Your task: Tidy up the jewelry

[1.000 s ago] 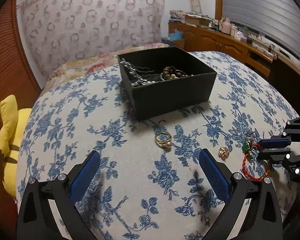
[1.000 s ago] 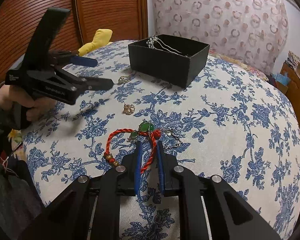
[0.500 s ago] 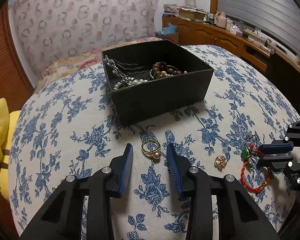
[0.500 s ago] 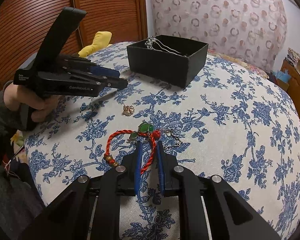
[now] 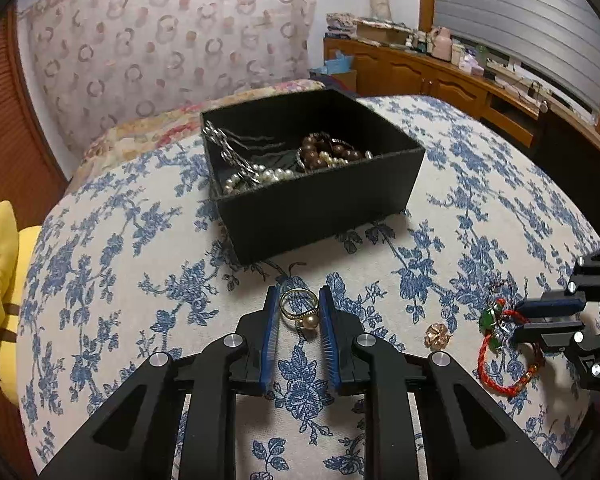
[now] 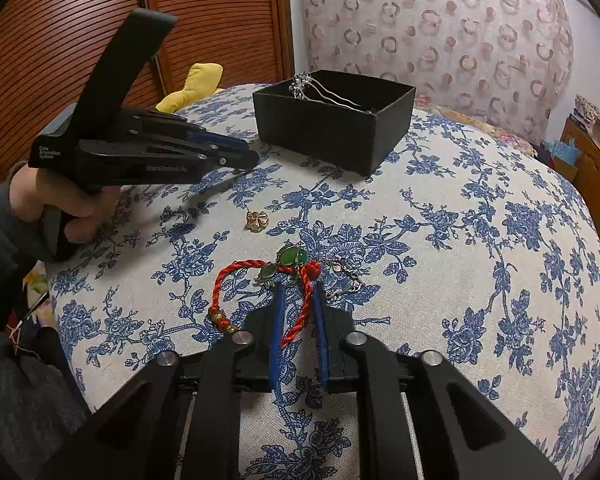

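Left gripper [image 5: 299,316] is closing on the gold pearl ring [image 5: 302,311]: ring sits between the blue fingers [image 5: 269,336], near their tips, band toward the tips and pearl toward the hinge. Pads look just at the band's sides, so a firm pinch is not certain yet. Best to finish the squeeze with the tips low on the floral cloth [image 5: 112,280] so the thin band doesn't tip or pop out forward, then lift straight up before travelling.

Right gripper [image 6: 298,320]: fingers drawn in on the red cord bracelet [image 6: 300,300], one strand running between them, green stones [image 6: 293,257] and a small silver chain [image 6: 348,276] just beyond the tips. Cord is limp, so the loop will probably dangle; lift high enough to clear.

Black jewelry box [image 5: 312,196] lies straight ahead of the left fingers, near, already holding pearls, brown beads and a hairpin. Its near wall is the edge to clear. Open cloth between fingers and box. Small gold flower charm [image 5: 437,335] lies between the two grippers, apart from both. The cloth-covered surface rounds off toward its edges, so keep drops over the box
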Demonstrator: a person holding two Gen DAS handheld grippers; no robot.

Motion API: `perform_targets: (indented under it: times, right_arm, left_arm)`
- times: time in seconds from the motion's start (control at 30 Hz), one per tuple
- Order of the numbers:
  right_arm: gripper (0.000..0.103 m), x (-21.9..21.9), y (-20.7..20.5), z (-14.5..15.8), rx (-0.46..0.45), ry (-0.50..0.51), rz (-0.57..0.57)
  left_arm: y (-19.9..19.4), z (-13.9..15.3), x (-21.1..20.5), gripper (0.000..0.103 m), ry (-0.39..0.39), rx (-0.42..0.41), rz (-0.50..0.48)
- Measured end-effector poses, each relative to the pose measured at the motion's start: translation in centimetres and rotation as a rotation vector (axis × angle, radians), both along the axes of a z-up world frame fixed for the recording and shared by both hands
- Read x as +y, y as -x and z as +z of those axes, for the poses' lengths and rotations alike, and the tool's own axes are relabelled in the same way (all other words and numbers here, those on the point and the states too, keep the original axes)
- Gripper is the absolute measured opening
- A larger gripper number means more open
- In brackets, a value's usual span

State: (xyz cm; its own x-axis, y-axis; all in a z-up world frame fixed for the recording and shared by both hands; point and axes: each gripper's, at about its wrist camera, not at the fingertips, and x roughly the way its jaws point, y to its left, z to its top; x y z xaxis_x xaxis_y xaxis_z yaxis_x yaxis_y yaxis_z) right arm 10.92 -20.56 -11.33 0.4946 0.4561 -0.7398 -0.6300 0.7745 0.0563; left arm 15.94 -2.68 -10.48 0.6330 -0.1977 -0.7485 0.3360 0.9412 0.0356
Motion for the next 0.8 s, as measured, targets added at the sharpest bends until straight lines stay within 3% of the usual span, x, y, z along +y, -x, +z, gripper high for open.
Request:
perform_targets:
  times: [0.27,0.8]
  right_arm:
    - [0.003,0.2,0.9,0.7,-0.028,-0.011,0.011]
    - [0.003,0.0,1.6,8.0,-0.163,-0.088,0.034]
  left_arm:
    - [1.4,1.2,0.3,0.019,0.023,-0.044,0.011]
    - [2.4,5.0,0.8,0.019,0.076,-0.14,0.026]
